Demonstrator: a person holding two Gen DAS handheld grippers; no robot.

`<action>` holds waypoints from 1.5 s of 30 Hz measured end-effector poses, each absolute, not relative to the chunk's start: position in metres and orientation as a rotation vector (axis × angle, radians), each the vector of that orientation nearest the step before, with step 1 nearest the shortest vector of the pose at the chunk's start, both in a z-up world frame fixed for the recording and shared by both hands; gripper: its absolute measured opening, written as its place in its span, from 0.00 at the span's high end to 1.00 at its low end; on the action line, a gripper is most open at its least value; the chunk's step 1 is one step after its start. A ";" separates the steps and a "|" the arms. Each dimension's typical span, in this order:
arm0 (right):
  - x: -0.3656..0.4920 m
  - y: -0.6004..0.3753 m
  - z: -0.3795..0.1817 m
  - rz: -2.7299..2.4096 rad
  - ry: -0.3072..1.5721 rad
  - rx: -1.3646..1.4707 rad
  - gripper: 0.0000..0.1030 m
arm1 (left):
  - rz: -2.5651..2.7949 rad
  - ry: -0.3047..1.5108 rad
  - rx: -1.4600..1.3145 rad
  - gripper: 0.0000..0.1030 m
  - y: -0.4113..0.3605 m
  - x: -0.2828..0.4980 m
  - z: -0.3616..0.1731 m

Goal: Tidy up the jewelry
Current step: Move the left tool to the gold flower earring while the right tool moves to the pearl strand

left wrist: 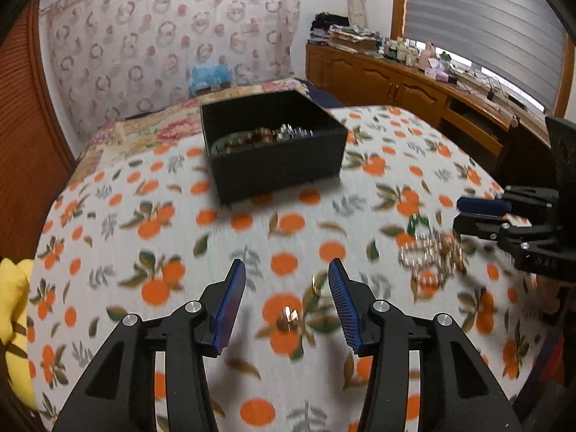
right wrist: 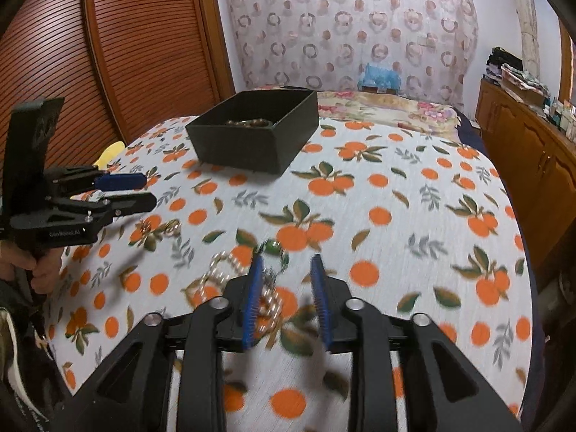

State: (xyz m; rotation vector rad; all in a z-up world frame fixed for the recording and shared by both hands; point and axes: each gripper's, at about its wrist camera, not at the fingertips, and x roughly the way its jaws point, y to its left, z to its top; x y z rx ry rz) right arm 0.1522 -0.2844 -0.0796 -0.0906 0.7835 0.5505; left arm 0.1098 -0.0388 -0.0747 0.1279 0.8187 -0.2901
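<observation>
A black box (left wrist: 273, 151) with jewelry inside stands on the orange-print cloth; it also shows in the right wrist view (right wrist: 252, 133). My left gripper (left wrist: 286, 270) is open above a small gold ring (left wrist: 287, 318) and a gold piece (left wrist: 316, 282). My right gripper (right wrist: 286, 264) is open over a pile of pearl and gold chains (right wrist: 230, 280) with a green bead piece (right wrist: 273, 246). The pile also shows in the left wrist view (left wrist: 428, 252). The left gripper appears at the left of the right wrist view (right wrist: 144, 190), above another gold piece (right wrist: 169, 230).
A wooden cabinet (left wrist: 396, 86) with clutter runs along the right. A slatted wooden door (right wrist: 108, 54) is on the left. A yellow item (left wrist: 14, 306) lies at the cloth's left edge. A floral bedspread (left wrist: 151, 126) lies behind the box.
</observation>
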 end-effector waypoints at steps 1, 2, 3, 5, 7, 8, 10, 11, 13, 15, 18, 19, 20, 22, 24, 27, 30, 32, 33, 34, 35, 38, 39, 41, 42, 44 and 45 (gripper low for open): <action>0.147 -0.285 -0.079 0.551 0.781 -0.088 0.61 | -0.295 0.826 0.128 0.55 -0.038 0.107 -0.077; 0.143 -0.285 -0.079 0.551 0.780 -0.087 0.60 | -0.297 0.832 0.128 0.55 -0.038 0.105 -0.079; 0.140 -0.286 -0.079 0.552 0.780 -0.085 0.60 | -0.299 0.839 0.128 0.55 -0.038 0.103 -0.082; 0.132 -0.285 -0.082 0.552 0.786 -0.084 0.60 | -0.301 0.853 0.127 0.55 -0.037 0.099 -0.087; 0.128 -0.284 -0.086 0.543 0.795 -0.095 0.60 | -0.307 0.864 0.122 0.55 -0.037 0.099 -0.091; 0.126 -0.283 -0.088 0.537 0.800 -0.098 0.60 | -0.306 0.872 0.120 0.55 -0.036 0.098 -0.095; 0.122 -0.282 -0.092 0.535 0.809 -0.096 0.60 | -0.304 0.879 0.121 0.55 -0.036 0.099 -0.098; 0.120 -0.282 -0.094 0.537 0.812 -0.095 0.60 | -0.303 0.874 0.120 0.55 -0.036 0.098 -0.098; 0.117 -0.280 -0.096 0.536 0.816 -0.107 0.60 | -0.308 0.873 0.115 0.59 -0.035 0.098 -0.098; 0.115 -0.279 -0.096 0.534 0.811 -0.116 0.60 | -0.305 0.870 0.120 0.71 -0.036 0.099 -0.098; 0.115 -0.278 -0.097 0.533 0.811 -0.124 0.60 | -0.298 0.866 0.120 0.79 -0.036 0.101 -0.098; 0.114 -0.278 -0.097 0.534 0.809 -0.123 0.60 | -0.296 0.865 0.117 0.80 -0.035 0.101 -0.098; 0.114 -0.279 -0.097 0.534 0.808 -0.121 0.60 | -0.296 0.861 0.112 0.87 -0.034 0.101 -0.098; 0.114 -0.278 -0.097 0.536 0.810 -0.116 0.60 | -0.304 0.858 0.108 0.86 -0.035 0.099 -0.098; 0.114 -0.278 -0.097 0.536 0.811 -0.115 0.60 | -0.299 0.848 0.114 0.86 -0.036 0.096 -0.097; 0.114 -0.278 -0.097 0.534 0.809 -0.120 0.60 | -0.305 0.832 0.087 0.86 -0.034 0.088 -0.091; 0.115 -0.277 -0.098 0.531 0.812 -0.130 0.60 | -0.310 0.811 0.078 0.86 -0.033 0.081 -0.085; 0.116 -0.277 -0.096 0.529 0.812 -0.141 0.60 | -0.313 0.803 0.081 0.86 -0.034 0.077 -0.083; 0.117 -0.275 -0.096 0.530 0.812 -0.144 0.60 | -0.315 0.797 0.083 0.86 -0.036 0.075 -0.081; 0.119 -0.275 -0.093 0.531 0.807 -0.148 0.60 | -0.317 0.795 0.084 0.86 -0.036 0.074 -0.081; 0.120 -0.274 -0.091 0.530 0.802 -0.152 0.60 | -0.319 0.791 0.084 0.86 -0.037 0.073 -0.080; 0.128 -0.272 -0.083 0.525 0.791 -0.152 0.60 | -0.319 0.783 0.084 0.86 -0.037 0.072 -0.079; 0.131 -0.271 -0.082 0.526 0.792 -0.150 0.60 | -0.320 0.785 0.083 0.86 -0.038 0.072 -0.079; 0.138 -0.267 -0.082 0.531 0.797 -0.158 0.60 | -0.322 0.787 0.079 0.86 -0.038 0.071 -0.079; 0.140 -0.264 -0.083 0.531 0.800 -0.167 0.61 | -0.323 0.788 0.080 0.86 -0.039 0.071 -0.079; 0.144 -0.259 -0.087 0.525 0.815 -0.185 0.61 | -0.324 0.790 0.083 0.86 -0.039 0.070 -0.080; 0.146 -0.258 -0.090 0.523 0.825 -0.188 0.61 | -0.324 0.790 0.083 0.86 -0.040 0.069 -0.080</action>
